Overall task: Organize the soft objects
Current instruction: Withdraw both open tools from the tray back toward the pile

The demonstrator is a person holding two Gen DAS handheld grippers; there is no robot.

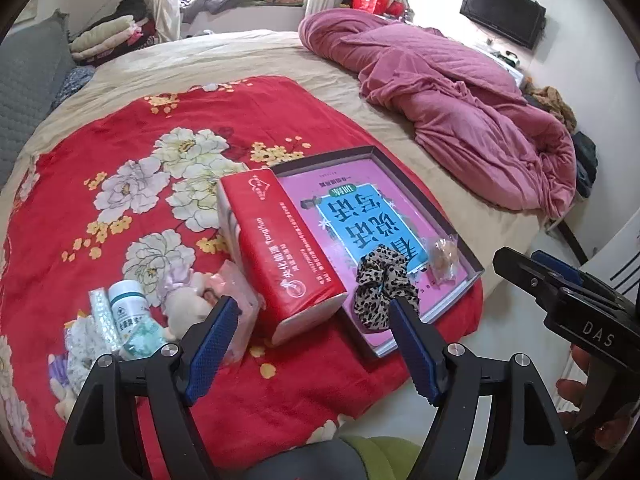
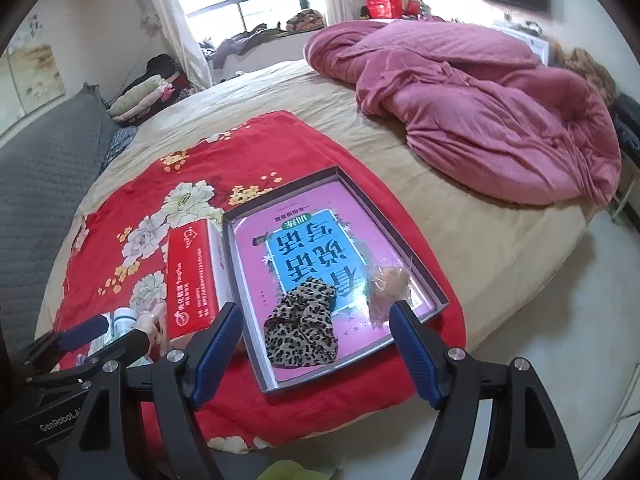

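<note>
On the red blanket [image 1: 132, 184] lie, from left, small soft things [image 1: 184, 300], a tissue pack [image 1: 280, 256], then the tray [image 2: 434, 280] near the bed's right edge, holding a scrunchie [image 2: 302, 326] and a clear bag [image 2: 386, 290], while the left gripper [image 1: 312, 308] and right gripper [image 2: 312, 312] hang wide apart, empty.

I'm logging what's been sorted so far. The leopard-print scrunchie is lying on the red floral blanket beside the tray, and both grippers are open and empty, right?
Not quite: the leopard-print scrunchie lies inside the tray, on its pink liner, as the right wrist view shows. The left gripper and right gripper are open and empty.
</note>
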